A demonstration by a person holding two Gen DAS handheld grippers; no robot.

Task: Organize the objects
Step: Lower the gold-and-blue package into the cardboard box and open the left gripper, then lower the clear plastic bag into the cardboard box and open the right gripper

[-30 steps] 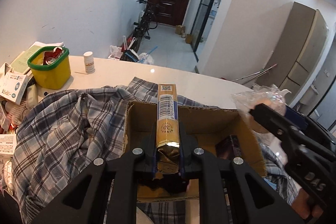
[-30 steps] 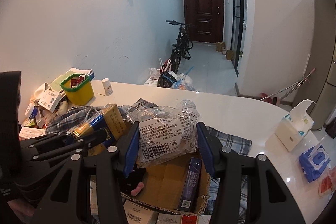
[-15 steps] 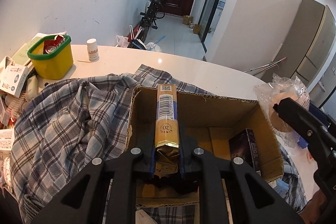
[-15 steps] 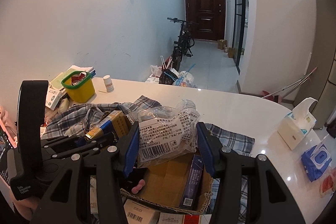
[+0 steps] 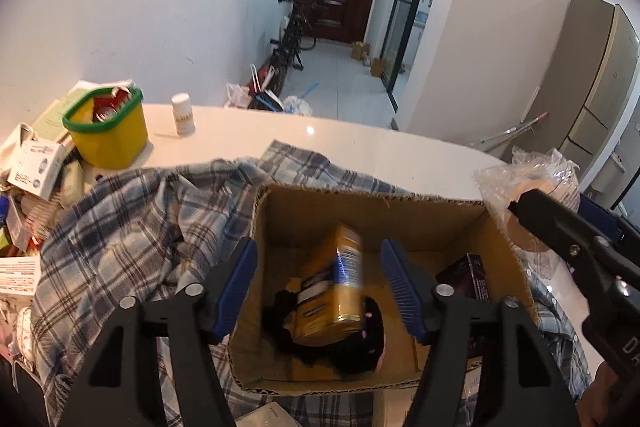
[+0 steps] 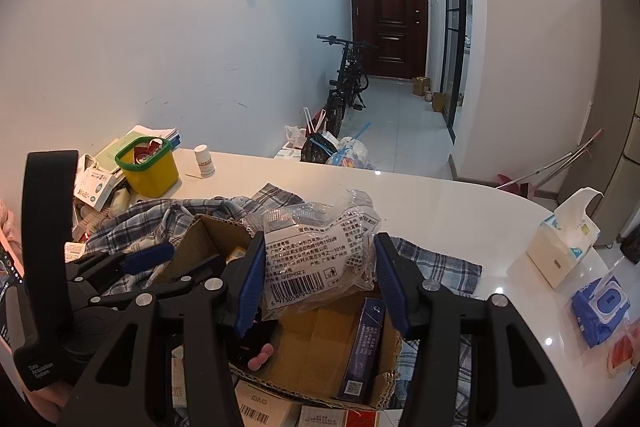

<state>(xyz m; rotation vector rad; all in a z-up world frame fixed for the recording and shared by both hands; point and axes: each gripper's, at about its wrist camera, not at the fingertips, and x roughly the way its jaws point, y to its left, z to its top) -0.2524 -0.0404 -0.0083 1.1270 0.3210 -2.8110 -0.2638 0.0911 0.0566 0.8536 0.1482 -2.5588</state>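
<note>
1. The left gripper (image 5: 326, 285) hangs over the open cardboard box (image 5: 372, 199), its blue-padded jaws spread wide with nothing between them.
2. Below that gap, a gold carton with a blue stripe (image 5: 340, 287) sits tilted inside the box, blurred, its lower end against a black item with pink dots (image 5: 360, 343) on the box floor.
3. A dark purple carton (image 5: 470, 277) stands against the box wall at 3 o'clock from the gold carton.
4. The right gripper (image 6: 320, 279) is closed on a clear plastic packet with a printed barcode label (image 6: 316, 255), one pad pressing each side, held above the box.
5. In the left view, that packet shows at 2 o'clock from the box, beyond its far right corner.
6. A blue plaid shirt (image 5: 132, 239) lies bunched under and around the box, mostly toward 9 o'clock.
7. On the white table (image 5: 360, 143), a yellow tub with a green rim (image 5: 108, 135) stands at 10 o'clock from the box, with a small white pill bottle (image 5: 183, 115) just beside it.
8. In the right view, a tissue pack (image 6: 564, 247) and a blue wipes pack (image 6: 600, 307) lie at 3 o'clock, well apart from the box.
</note>
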